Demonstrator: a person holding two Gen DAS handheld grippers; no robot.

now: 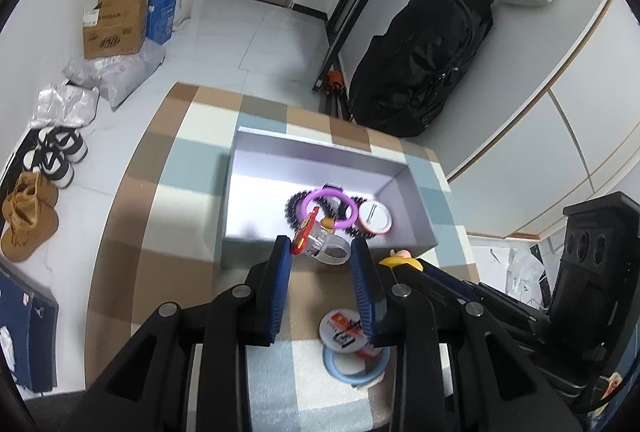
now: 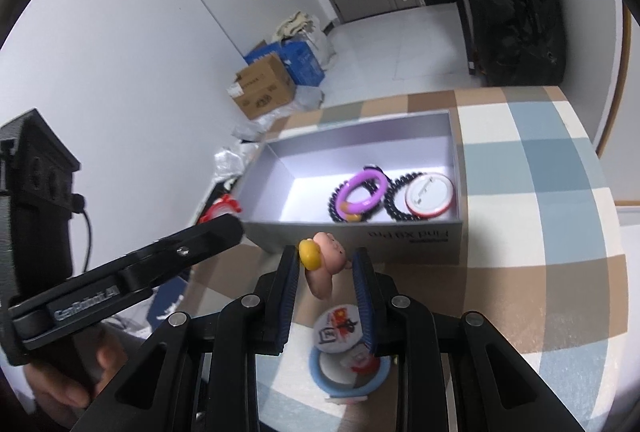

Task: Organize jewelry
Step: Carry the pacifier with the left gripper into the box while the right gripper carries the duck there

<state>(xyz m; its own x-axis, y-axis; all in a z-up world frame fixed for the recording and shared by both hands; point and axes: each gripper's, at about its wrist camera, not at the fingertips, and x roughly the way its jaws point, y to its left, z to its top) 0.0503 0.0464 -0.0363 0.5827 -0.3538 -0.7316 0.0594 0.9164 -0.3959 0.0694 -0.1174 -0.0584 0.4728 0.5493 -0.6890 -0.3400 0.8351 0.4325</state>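
A grey open box [image 1: 240, 167] [image 2: 400, 244] sits on the checked cloth. Inside lie a purple bangle [image 1: 330, 205] [image 2: 362, 189], black bead bracelets [image 1: 294, 205] [image 2: 394, 207] and a round red-rimmed badge [image 1: 375, 218] [image 2: 430, 195]. My left gripper [image 1: 320, 252] is shut on a clear bracelet with a red charm [image 1: 320, 244], held at the box's near edge. My right gripper [image 2: 326, 264] is shut on a pink and yellow figurine [image 2: 322, 264], in front of the box; the figurine also shows in the left wrist view [image 1: 402, 259]. Below both grippers lie a printed badge [image 1: 344, 326] [image 2: 336, 330] and a blue ring [image 1: 352, 368] [image 2: 348, 376].
The cloth-covered table [image 1: 160, 216] [image 2: 540, 191] ends close behind the box. On the floor stand cardboard boxes [image 1: 114, 25] [image 2: 264, 85], shoes [image 1: 30, 216] and a black bag [image 1: 424, 59]. A black stand [image 1: 588, 256] is at the right.
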